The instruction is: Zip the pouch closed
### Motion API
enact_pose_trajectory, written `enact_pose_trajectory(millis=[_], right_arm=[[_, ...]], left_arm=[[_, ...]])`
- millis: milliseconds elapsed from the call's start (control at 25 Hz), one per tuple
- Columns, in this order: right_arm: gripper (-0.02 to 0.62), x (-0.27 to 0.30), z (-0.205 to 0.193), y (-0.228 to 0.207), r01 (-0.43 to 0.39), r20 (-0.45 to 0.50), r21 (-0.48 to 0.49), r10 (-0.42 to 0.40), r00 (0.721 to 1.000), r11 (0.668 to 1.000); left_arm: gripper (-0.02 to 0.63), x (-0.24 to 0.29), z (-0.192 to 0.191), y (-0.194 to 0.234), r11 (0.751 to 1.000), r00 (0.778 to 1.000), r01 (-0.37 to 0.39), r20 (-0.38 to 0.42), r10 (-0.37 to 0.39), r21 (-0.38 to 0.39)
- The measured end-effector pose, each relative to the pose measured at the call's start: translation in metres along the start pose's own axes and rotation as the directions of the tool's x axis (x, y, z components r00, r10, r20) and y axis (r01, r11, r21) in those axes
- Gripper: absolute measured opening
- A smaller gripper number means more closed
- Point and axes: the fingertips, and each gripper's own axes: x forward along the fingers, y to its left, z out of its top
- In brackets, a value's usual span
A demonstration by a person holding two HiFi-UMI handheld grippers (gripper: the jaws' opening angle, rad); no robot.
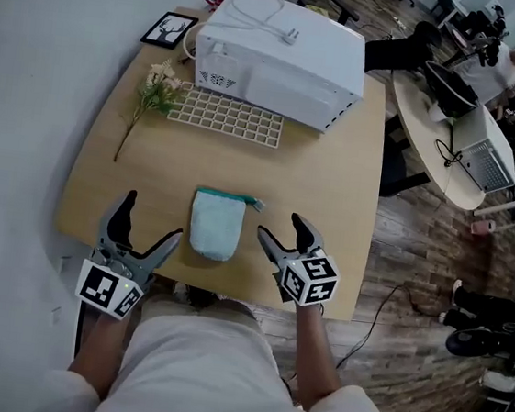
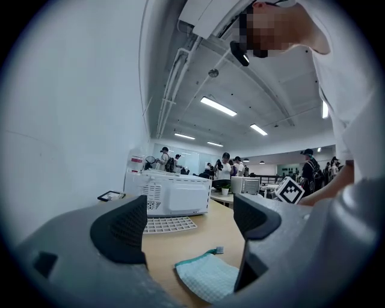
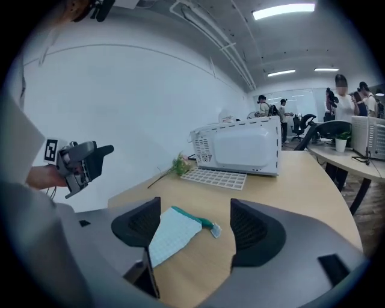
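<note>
A pale blue checked pouch lies flat on the wooden table near its front edge. Its teal zipper edge faces away from me, with the pull tab at the far right corner. My left gripper hovers just left of the pouch, open, with nothing between its pads. My right gripper hovers just right of it, also open and empty. The left gripper view shows the pouch low between the jaws of the left gripper. In the right gripper view, the pouch and tab lie ahead of the right gripper.
A white microwave stands at the table's back, with a white grid tray in front of it. A flower sprig and a small picture frame lie at the back left. A round table and seated people are off to the right.
</note>
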Motion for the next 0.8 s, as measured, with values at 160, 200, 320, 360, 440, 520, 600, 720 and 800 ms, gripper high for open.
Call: enact_pose_trajectory(millis=[160, 200, 320, 360, 440, 520, 600, 720, 800], right_arm=[[0.301, 0.039, -0.028, -0.018, -0.012, -0.099, -0.052, 0.007, 0.995, 0.999], [0.285, 0.048, -0.035, -0.023, -0.012, -0.125, -0.069, 0.003, 0.992, 0.998], [0.242, 0.073, -0.050, -0.032, -0.014, -0.188, -0.111, -0.007, 0.982, 0.994], [0.234, 0.081, -0.054, -0.033, -0.019, -0.205, -0.121, -0.006, 0.979, 0.993], [0.224, 0.095, -0.062, -0.036, -0.030, -0.235, -0.141, -0.004, 0.972, 0.990], [0.210, 0.106, -0.071, -0.041, -0.038, -0.266, -0.151, -0.003, 0.964, 0.988], [0.193, 0.113, -0.079, -0.046, -0.041, -0.296, -0.147, -0.005, 0.955, 0.988], [0.162, 0.119, -0.087, -0.051, -0.041, -0.333, -0.136, -0.007, 0.943, 0.990], [0.158, 0.119, -0.091, -0.052, -0.048, -0.350, -0.127, 0.000, 0.937, 0.991]], left_arm=[[0.444, 0.007, -0.007, -0.005, 1.000, 0.999, -0.025, -0.028, 0.025, -0.002], [0.443, 0.007, -0.009, -0.006, 1.000, 0.999, -0.031, -0.034, 0.031, -0.002], [0.443, 0.007, -0.010, -0.007, 0.999, 0.997, -0.053, -0.051, 0.053, 0.007], [0.443, 0.007, -0.010, -0.007, 0.998, 0.996, -0.063, -0.055, 0.063, 0.010], [0.443, 0.005, -0.011, -0.006, 0.996, 0.994, -0.083, -0.067, 0.083, 0.015], [0.443, 0.002, -0.013, -0.005, 0.995, 0.991, -0.103, -0.081, 0.104, 0.017], [0.443, -0.001, -0.013, -0.003, 0.992, 0.988, -0.124, -0.093, 0.125, 0.021], [0.443, -0.004, -0.010, -0.001, 0.988, 0.983, -0.151, -0.098, 0.154, 0.032], [0.443, -0.005, -0.008, 0.000, 0.985, 0.981, -0.166, -0.098, 0.169, 0.035]])
